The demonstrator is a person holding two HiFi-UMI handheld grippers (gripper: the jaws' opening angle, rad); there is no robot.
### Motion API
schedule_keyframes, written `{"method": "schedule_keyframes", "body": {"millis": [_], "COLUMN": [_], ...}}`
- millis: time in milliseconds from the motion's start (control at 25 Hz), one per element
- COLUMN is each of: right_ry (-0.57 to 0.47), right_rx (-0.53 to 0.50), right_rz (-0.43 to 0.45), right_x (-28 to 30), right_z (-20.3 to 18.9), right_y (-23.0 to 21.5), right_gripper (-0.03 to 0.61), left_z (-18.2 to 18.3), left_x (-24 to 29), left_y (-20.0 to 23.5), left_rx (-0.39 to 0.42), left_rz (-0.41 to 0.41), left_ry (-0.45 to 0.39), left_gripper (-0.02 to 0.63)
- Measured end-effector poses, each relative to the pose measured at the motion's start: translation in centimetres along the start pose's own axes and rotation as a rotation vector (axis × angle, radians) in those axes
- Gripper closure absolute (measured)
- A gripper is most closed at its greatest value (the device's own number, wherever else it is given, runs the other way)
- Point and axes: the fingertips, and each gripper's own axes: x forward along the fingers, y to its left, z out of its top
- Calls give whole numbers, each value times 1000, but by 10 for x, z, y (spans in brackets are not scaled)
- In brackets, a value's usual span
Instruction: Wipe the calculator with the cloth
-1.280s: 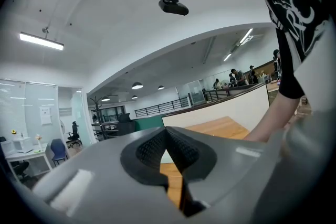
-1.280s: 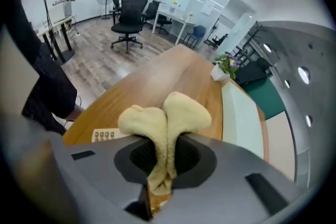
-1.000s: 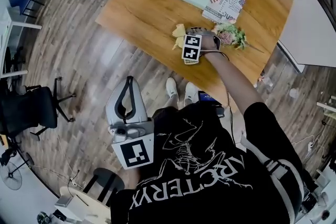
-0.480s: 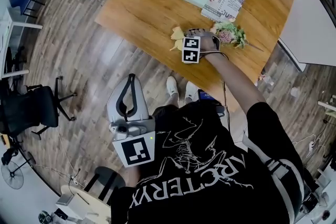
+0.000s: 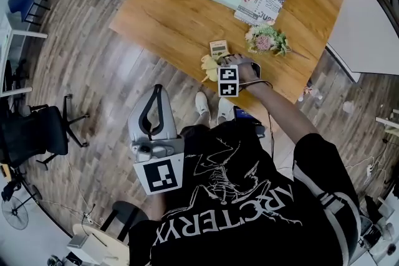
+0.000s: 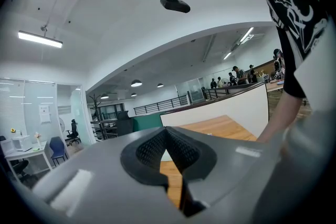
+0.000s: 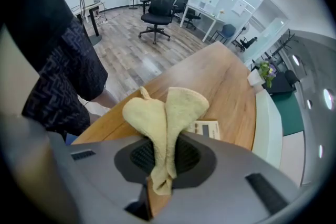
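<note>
As things lie now: the small beige calculator (image 5: 219, 48) lies flat on the brown wooden desk (image 5: 181, 19), near its front edge.
Cloth: the pale yellow terry cloth (image 7: 167, 107) stands up in two loose lobes just beside the calculator; whether it touches the calculator I cannot tell.
Right gripper: the right gripper (image 5: 218, 71) is clamped on the cloth's lower end, low over the desk.
Left gripper: the left gripper (image 6: 167, 134) has its jaws together on nothing and is held off the desk, over the floor, pointing upward.
Stage: this fits a pause ahead of a wiping stroke as well as the end of one.
Wiping well: I judge that any stroke should lay the loose lobes flat on the keys, not the hard jaw tips.
Risk: the calculator looks light and unheld, so hard pressure would likely slide it along the desk.
</note>
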Motion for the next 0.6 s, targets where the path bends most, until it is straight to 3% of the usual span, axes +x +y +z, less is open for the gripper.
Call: {"method": "schedule_keyframes", "body": {"millis": [600], "right_ry": [9], "right_rx": [33], "right_rz": [116], "right_x": [0], "right_z": [4], "right_y": [62], "right_gripper": [525], "left_z": [2], "left_x": [1], "left_y": [-3], "left_rx": [4], "left_rz": [-16], "left_ry": [-11], "left_gripper": [604]}}
